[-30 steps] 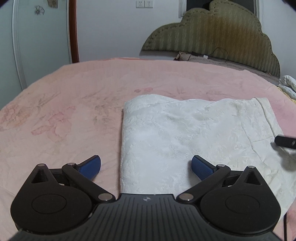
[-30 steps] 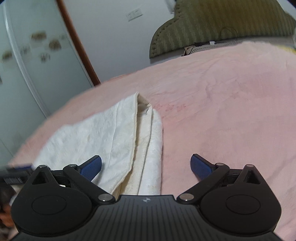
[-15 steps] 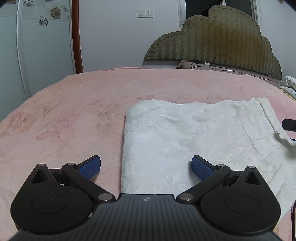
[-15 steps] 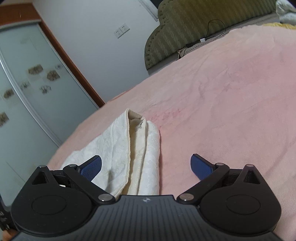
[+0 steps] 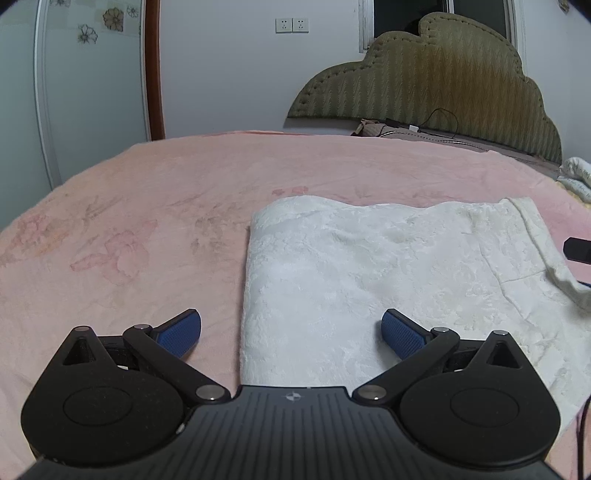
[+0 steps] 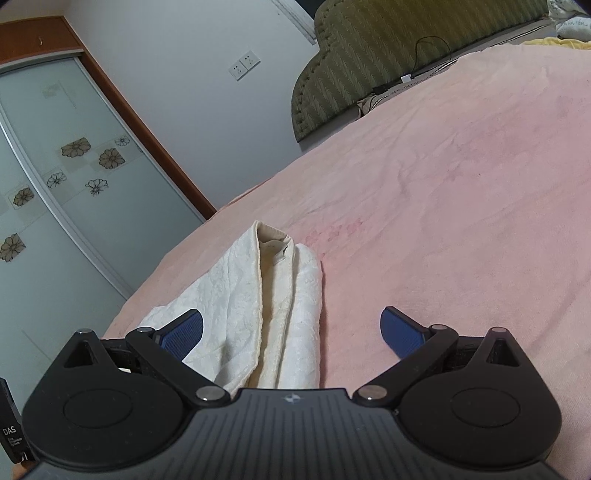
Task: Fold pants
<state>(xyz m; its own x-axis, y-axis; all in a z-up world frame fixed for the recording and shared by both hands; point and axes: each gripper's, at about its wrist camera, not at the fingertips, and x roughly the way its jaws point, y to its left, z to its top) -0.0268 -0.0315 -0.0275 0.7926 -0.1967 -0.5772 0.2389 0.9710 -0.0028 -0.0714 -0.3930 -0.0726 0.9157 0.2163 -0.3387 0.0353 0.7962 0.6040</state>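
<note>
One wide bed [image 5: 155,192] with a pink floral blanket fills both views, and behind it stands an olive padded headboard [image 5: 436,77] against the white wall. At the left side a sliding wardrobe door [image 6: 66,177] with flower prints is seen, framed by a brown wooden edge. The white pants [image 5: 369,266] lie folded into a flat rectangle on the blanket, on the right half of the left wrist view; the folded edge is at the left and the layered open end is at the right. In the right wrist view the same pants [image 6: 280,306] show their stacked cream layers from the end. The left gripper [image 5: 291,330] is above the near left edge of the pants, its blue fingers [image 5: 400,332] spread wide and holding nothing. The right gripper [image 6: 291,328] is at the layered end, its fingers [image 6: 183,332] also spread wide and empty. A double wall socket [image 5: 291,25] is the smallest thing.
</note>
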